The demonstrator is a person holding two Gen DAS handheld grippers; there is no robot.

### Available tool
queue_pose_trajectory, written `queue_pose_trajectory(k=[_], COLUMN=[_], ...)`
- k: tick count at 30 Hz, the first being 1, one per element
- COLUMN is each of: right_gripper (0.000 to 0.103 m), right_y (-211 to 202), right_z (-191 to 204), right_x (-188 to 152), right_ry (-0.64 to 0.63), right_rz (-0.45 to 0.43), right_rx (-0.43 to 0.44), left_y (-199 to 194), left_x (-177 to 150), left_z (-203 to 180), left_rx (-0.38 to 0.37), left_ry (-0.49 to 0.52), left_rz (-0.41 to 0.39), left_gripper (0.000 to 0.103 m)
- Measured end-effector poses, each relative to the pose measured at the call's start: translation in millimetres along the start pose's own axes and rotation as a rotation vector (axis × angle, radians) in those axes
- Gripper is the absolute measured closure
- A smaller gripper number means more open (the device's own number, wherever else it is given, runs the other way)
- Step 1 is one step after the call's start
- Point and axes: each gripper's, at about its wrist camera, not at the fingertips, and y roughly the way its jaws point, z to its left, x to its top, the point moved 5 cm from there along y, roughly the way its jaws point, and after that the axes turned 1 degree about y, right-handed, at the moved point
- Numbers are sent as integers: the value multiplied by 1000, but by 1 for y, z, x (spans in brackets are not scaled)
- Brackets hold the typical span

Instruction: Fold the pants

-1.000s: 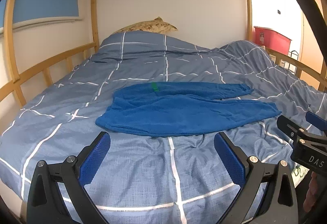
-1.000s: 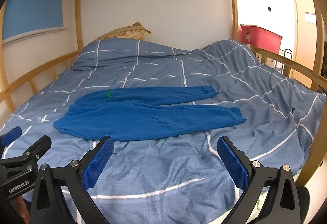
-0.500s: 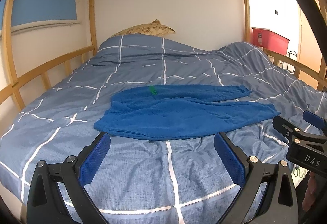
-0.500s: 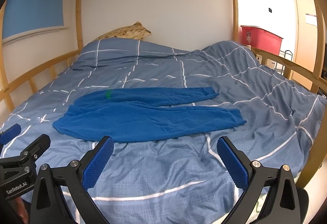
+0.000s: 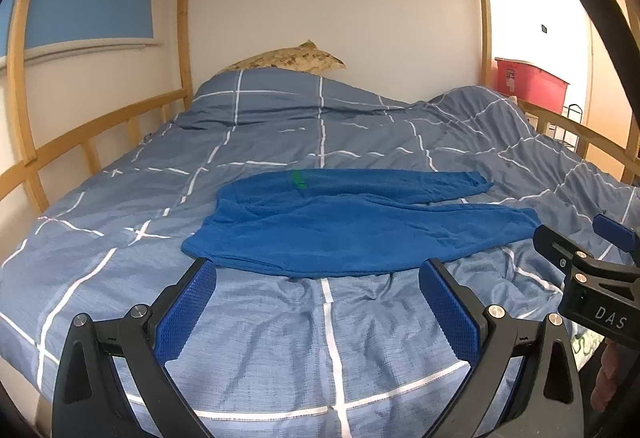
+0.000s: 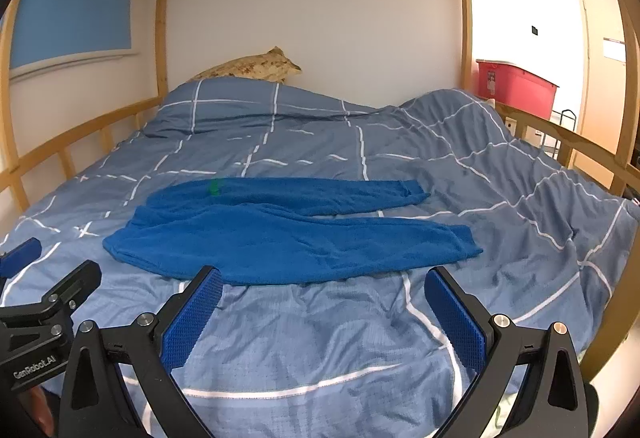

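Observation:
Blue pants (image 5: pixel 352 226) lie flat on the bed, waistband to the left, both legs stretched to the right, a small green tag (image 5: pixel 299 179) near the waist. They also show in the right wrist view (image 6: pixel 288 234). My left gripper (image 5: pixel 318 278) is open and empty, just short of the pants' near edge. My right gripper (image 6: pixel 322 288) is open and empty, also short of the near edge. The right gripper shows at the right edge of the left wrist view (image 5: pixel 592 262).
The pants lie on a grey-blue checked duvet (image 5: pixel 320 338) on a wooden bunk bed. A wooden rail (image 5: pixel 100 134) runs along the left side, another (image 6: pixel 560 138) on the right. A patterned pillow (image 5: pixel 288 60) lies at the head. A red bin (image 6: pixel 516 86) stands beyond.
Both grippers have crept a little closer to the pants' near edge. The pants have not moved and both grippers stay open.

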Motion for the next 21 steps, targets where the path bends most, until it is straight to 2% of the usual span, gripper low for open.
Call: queue_pose_trajectory(k=[10,21], right_gripper=[0,0], right_y=[-1,0], right_z=[-1,-3], right_x=[1,0], right_ry=[4,5], right_rz=[-4,-2], right_rx=[-2,1], left_y=[0,-3], left_x=[0,-1], left_z=[0,-2], left_rx=[-17,0], left_ry=[-34,-14], left_rz=[15,1], left_gripper=[0,0])
